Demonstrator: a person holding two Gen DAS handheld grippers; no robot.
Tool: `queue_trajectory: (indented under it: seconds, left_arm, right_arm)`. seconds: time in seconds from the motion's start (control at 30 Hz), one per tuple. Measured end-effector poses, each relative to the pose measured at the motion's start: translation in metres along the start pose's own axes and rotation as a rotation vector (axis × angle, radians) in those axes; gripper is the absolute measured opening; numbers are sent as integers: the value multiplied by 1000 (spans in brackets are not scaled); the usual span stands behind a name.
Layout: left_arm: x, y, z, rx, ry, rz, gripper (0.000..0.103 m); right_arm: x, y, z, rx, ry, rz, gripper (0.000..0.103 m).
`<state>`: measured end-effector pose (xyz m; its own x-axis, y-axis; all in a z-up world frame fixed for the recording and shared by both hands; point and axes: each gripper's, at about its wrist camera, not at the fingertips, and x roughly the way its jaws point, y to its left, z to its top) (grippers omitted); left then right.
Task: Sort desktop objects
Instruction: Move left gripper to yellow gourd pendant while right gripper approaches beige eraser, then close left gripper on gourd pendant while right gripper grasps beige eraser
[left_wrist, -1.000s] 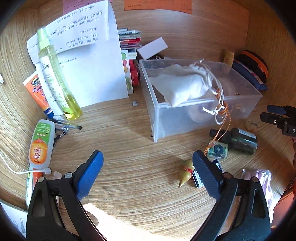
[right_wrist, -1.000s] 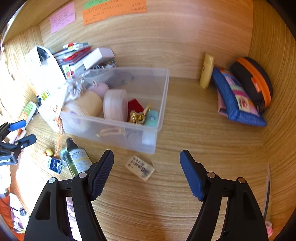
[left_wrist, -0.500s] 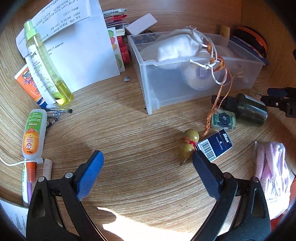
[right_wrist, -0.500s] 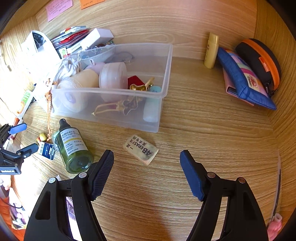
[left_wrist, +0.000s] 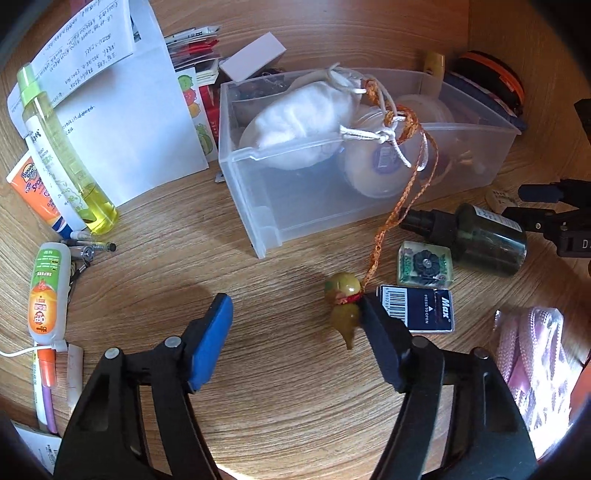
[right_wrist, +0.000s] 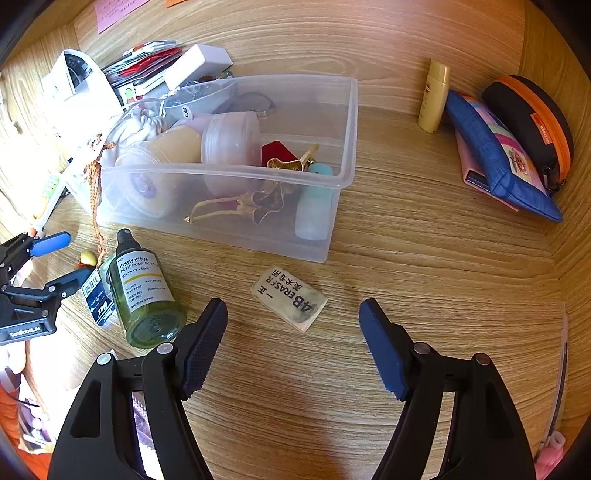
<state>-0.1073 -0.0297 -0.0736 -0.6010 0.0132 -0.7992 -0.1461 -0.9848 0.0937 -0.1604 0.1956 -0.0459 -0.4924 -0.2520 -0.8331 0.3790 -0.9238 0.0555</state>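
A clear plastic bin (left_wrist: 258, 210) (right_wrist: 347, 155) holds a white pouch (left_wrist: 299, 118), round tubs and trinkets. An olive gourd charm (left_wrist: 343, 306) on an orange cord lies on the desk, touching the inside of my left gripper's right finger. My left gripper (left_wrist: 295, 314) is open and empty. A worn white eraser (right_wrist: 290, 299) lies just ahead of my right gripper (right_wrist: 291, 321), which is open and empty. A green pump bottle (right_wrist: 142, 295) (left_wrist: 480, 236) lies left of the eraser. A blue staple box (left_wrist: 417, 308) and a clear flower block (left_wrist: 424, 264) lie by the gourd.
Papers (left_wrist: 122, 110), a yellow spray bottle (left_wrist: 62, 147), tubes (left_wrist: 48, 291) and pens lie left. Pouches (right_wrist: 502, 158) and a small yellow bottle (right_wrist: 434, 96) stand back right. A pink bag (left_wrist: 532, 343) lies at right. Wooden walls close the back and right.
My left gripper has moved forward and right, so the gourd now touches its right finger. My right gripper has lowered toward the eraser, which now sits between its tips.
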Motion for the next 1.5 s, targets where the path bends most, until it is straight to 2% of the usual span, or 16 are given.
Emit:
queue_trajectory:
  seconds: [0.1, 0.23, 0.33, 0.47, 0.6, 0.73, 0.97, 1.23, 1.5]
  left_arm:
    - [1, -2, 2, 0, -4, -14, 60]
    - [5, 1, 6, -14, -3, -45, 56]
    - [8, 3, 10, -36, 4, -84, 48]
    - [9, -1, 13, -32, -4, -86, 39]
    - [11, -8, 15, -17, -14, -97, 24]
    - [13, -11, 18, -17, -22, -99, 17]
    - [5, -2, 13, -68, -38, -106, 16]
    - [-30, 6, 10, -91, -117, -111, 16]
    - [-63, 14, 23, -111, -207, -120, 16]
  right_arm:
    - [3, -1, 1, 10, 2, -3, 70]
    - [5, -4, 3, 35, -3, -3, 56]
    - [4, -3, 2, 30, -7, -1, 52]
    - [4, 4, 1, 7, -11, 2, 41]
    - [4, 9, 0, -5, -18, -11, 41]
    - [7, 15, 3, 18, -16, 4, 39]
    - [-1, 4, 2, 35, -34, 19, 27]
    - [-17, -10, 2, 40, -67, 17, 26]
    - [-36, -13, 1, 38, -111, 17, 25]
